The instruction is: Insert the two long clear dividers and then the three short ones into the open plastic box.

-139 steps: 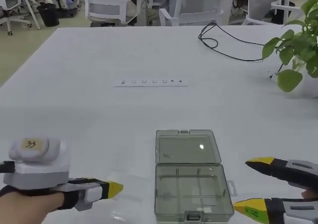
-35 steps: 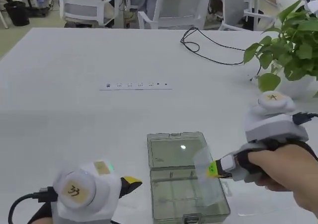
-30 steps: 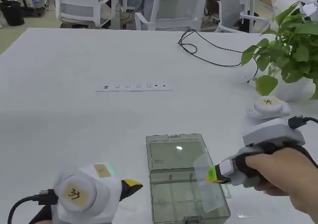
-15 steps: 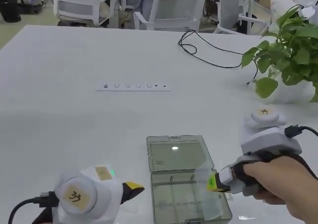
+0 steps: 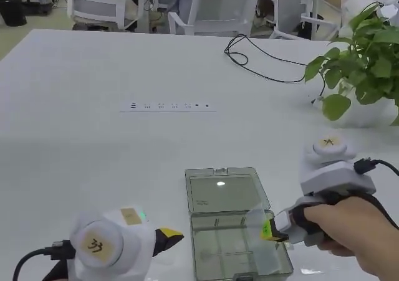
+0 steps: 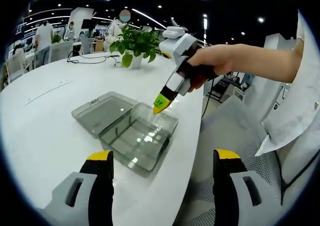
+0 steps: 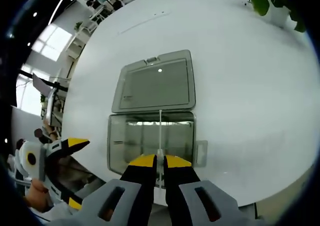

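**Divider drops lower into the tray**

The right gripper (image 5: 265, 229) has come down over the last second. Its yellow-tipped fingers pinch a clear flat plastic divider (image 7: 160, 128) and now hang just above the tray of the smoky translucent plastic box (image 5: 194, 243), whose lid lies open flat beyond them. In the right gripper view the divider is a thin line running from the fingers toward the hinge-side wall. It sits lower than before, so I judge seating is close and one last downward press remains. The slots are too faint to make out. The left gripper (image 6: 163, 156) hovers over the white surface (image 5: 93, 144) beside the box, fingers spread and empty, as before.
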